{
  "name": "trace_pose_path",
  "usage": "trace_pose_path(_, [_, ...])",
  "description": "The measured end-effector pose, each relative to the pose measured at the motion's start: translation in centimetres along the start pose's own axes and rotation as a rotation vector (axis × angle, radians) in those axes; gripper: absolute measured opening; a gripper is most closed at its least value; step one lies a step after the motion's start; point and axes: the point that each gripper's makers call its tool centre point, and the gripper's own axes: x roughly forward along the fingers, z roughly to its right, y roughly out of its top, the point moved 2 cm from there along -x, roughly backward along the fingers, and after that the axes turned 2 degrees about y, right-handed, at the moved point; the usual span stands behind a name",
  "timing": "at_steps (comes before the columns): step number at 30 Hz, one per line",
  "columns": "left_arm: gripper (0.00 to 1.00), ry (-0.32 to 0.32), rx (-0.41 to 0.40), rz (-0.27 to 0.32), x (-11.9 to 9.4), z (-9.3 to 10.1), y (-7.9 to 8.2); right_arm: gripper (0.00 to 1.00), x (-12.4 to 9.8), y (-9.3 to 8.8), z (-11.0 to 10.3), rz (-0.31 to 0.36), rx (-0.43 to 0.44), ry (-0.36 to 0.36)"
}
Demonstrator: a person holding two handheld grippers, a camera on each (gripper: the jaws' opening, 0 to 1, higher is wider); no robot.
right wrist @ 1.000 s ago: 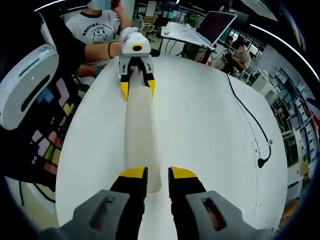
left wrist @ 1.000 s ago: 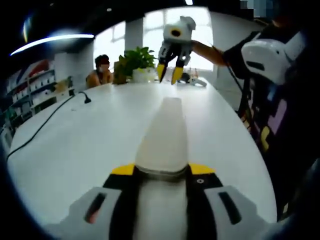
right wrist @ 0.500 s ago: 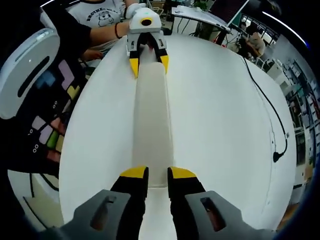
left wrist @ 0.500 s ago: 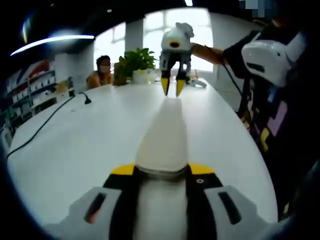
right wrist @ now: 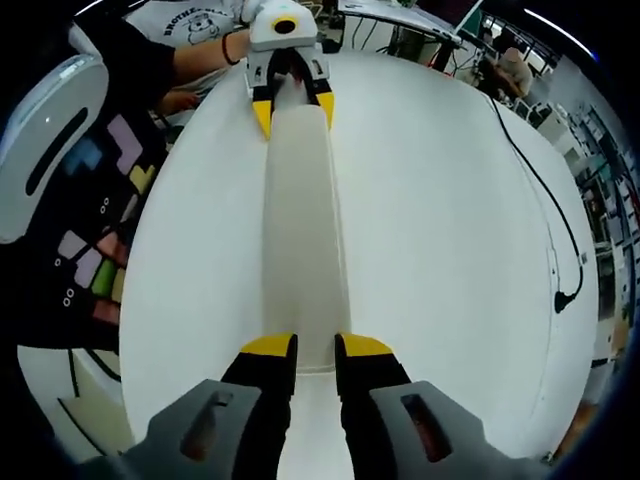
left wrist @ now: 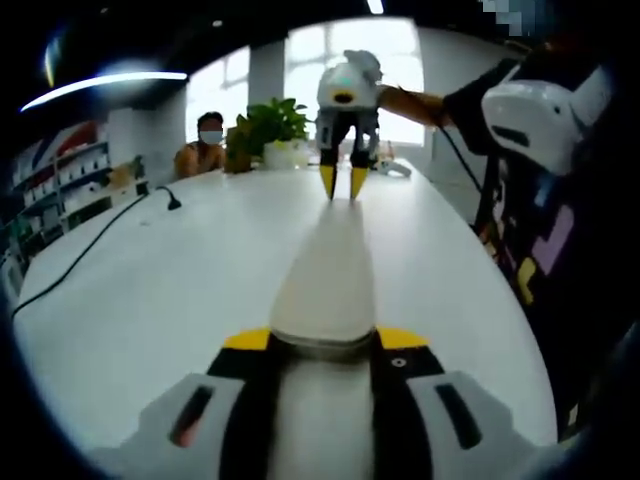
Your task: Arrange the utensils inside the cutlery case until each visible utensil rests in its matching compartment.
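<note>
Closed white cutlery case (right wrist: 303, 230) lies on the desk (right wrist: 440, 240), contents hidden. Left tongs (left wrist: 325, 345) clamp one end; right tongs (right wrist: 302, 350) narrow at the other.

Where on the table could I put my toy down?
The white table is bare between the long white case and the black cable, and also on the case's other side. The case's ends are crowded by the left gripper and right gripper.

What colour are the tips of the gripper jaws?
Yellow, on black jaws. It shows best in the right gripper view, on the right gripper.
</note>
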Motion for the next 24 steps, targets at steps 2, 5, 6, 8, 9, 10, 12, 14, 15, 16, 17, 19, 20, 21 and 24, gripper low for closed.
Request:
trace_pose_path(2, [0.39,0.000,0.000,0.004,-0.02,-0.03,-0.01,0.15,0.06,0.06,0.00,-0.020,0.000,0.008])
trace_pose_path(5, [0.39,0.000,-0.001,0.009,0.02,-0.02,0.00,0.15,0.15,0.15,0.04,-0.054,0.002,0.019])
trace_pose_path(6, [0.39,0.000,-0.002,0.010,0.02,-0.02,0.00,0.15,0.17,0.16,0.04,-0.071,-0.007,0.026])
trace_pose_path(8, [0.39,0.001,-0.002,0.010,0.03,-0.02,0.01,0.15,0.23,0.22,0.11,-0.113,0.003,0.038])
trace_pose_path(9, [0.39,0.001,-0.002,0.009,0.03,-0.01,0.02,0.16,0.29,0.34,0.12,-0.123,-0.007,0.039])
trace_pose_path(10, [0.39,0.002,-0.002,0.009,0.04,-0.01,0.02,0.16,0.30,0.34,0.07,-0.129,-0.010,0.039])
trace_pose_path(12, [0.39,0.004,-0.003,0.010,0.04,-0.01,0.02,0.16,0.25,0.27,0.13,-0.133,-0.007,0.043])
trace_pose_path(14, [0.39,0.003,-0.003,0.014,0.06,0.01,0.03,0.16,0.22,0.23,0.17,-0.128,0.004,0.048])
trace_pose_path(15, [0.38,0.003,-0.004,0.015,0.07,0.02,0.04,0.16,0.23,0.24,0.15,-0.126,0.003,0.049])
trace_pose_path(16, [0.38,0.002,-0.003,0.015,0.09,0.03,0.05,0.16,0.23,0.26,0.16,-0.125,0.005,0.050])
trace_pose_path(17, [0.38,0.000,-0.003,0.015,0.08,0.02,0.05,0.16,0.25,0.28,0.14,-0.128,0.004,0.049])
trace_pose_path(19, [0.38,-0.001,-0.003,0.015,0.04,-0.04,0.03,0.16,0.27,0.34,0.14,-0.139,-0.003,0.049])
trace_pose_path(20, [0.38,-0.001,-0.003,0.014,0.03,-0.06,0.02,0.16,0.25,0.33,0.17,-0.142,-0.004,0.051])
trace_pose_path(21, [0.38,-0.001,-0.003,0.014,0.02,-0.07,0.02,0.15,0.25,0.34,0.23,-0.143,-0.005,0.054])
trace_pose_path(24, [0.38,0.001,-0.003,0.012,-0.01,-0.11,0.02,0.15,0.27,0.41,0.31,-0.154,-0.004,0.061])
